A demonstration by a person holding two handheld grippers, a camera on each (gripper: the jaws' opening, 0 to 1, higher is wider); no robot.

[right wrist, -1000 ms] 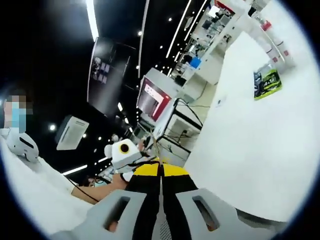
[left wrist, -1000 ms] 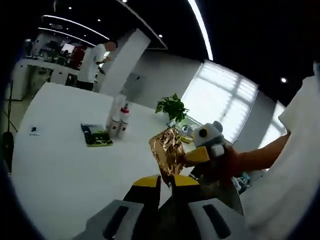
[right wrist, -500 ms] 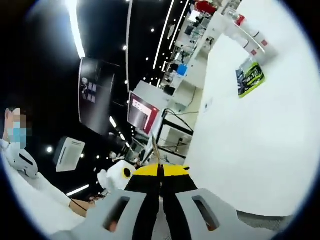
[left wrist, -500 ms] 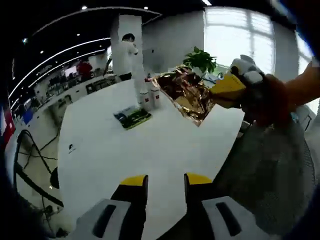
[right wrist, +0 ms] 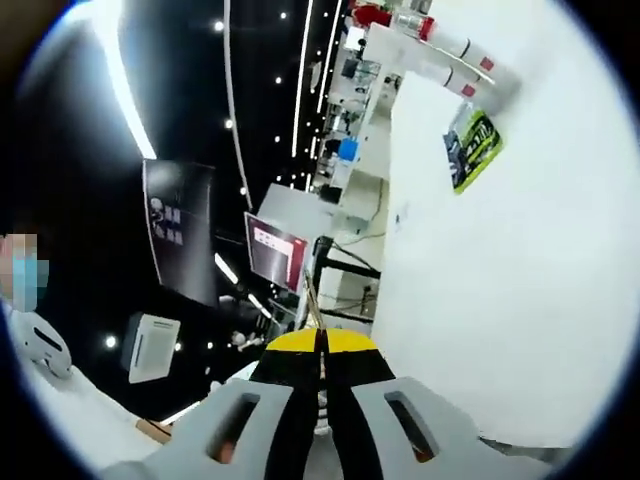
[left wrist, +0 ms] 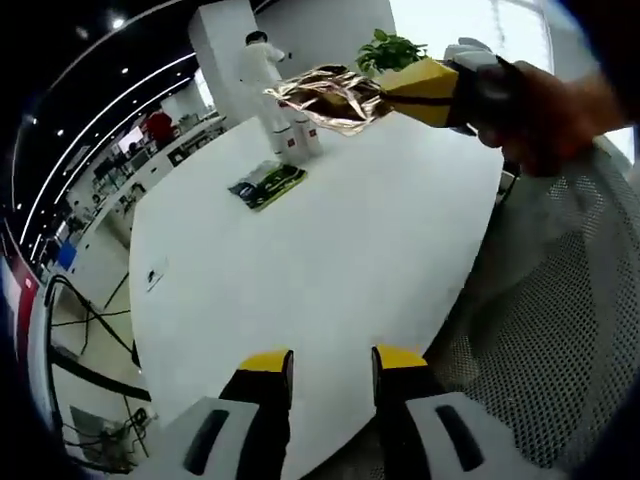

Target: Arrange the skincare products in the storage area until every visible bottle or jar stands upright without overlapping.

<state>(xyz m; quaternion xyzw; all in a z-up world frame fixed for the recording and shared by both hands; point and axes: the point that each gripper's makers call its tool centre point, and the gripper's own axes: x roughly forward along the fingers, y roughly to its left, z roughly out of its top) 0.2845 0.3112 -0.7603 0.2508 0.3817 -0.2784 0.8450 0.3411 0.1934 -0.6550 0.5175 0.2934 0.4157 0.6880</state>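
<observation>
**A:** Start at nine o'clock and sweep right. What lies on the white table (left wrist: 330, 250)?

**B:** Toward eleven o'clock in the left gripper view, a green-and-black sachet (left wrist: 266, 183) lies flat. Just past it, nearer twelve, two white bottles with red bands (left wrist: 300, 140) stand upright, side by side and close together. Then, up around one o'clock, the right gripper (left wrist: 385, 97) comes in, its jaws pinched on a crinkled gold foil pouch (left wrist: 325, 93) held in the air above the table.

**A:** And the left gripper (left wrist: 329, 362)?

**B:** At six o'clock, jaws parted by a narrow gap, nothing between them, hanging over the near table edge.

**A:** How will that pouch handle?

**B:** Light and floppy, I'd judge; the foil is creased and looks slick. An edge grip like this one lets it sag, so taking it nearer the middle would steady it.

**A:** Does the right gripper view agree?

**B:** Its yellow-tipped jaws sit together at six o'clock with a thin sliver of foil rising between them.

**A:** Anything in the way?

**B:** A mesh chair back (left wrist: 560, 330) crowds four o'clock. A potted plant (left wrist: 392, 50) stands beyond the table, and people stand far off.
</observation>
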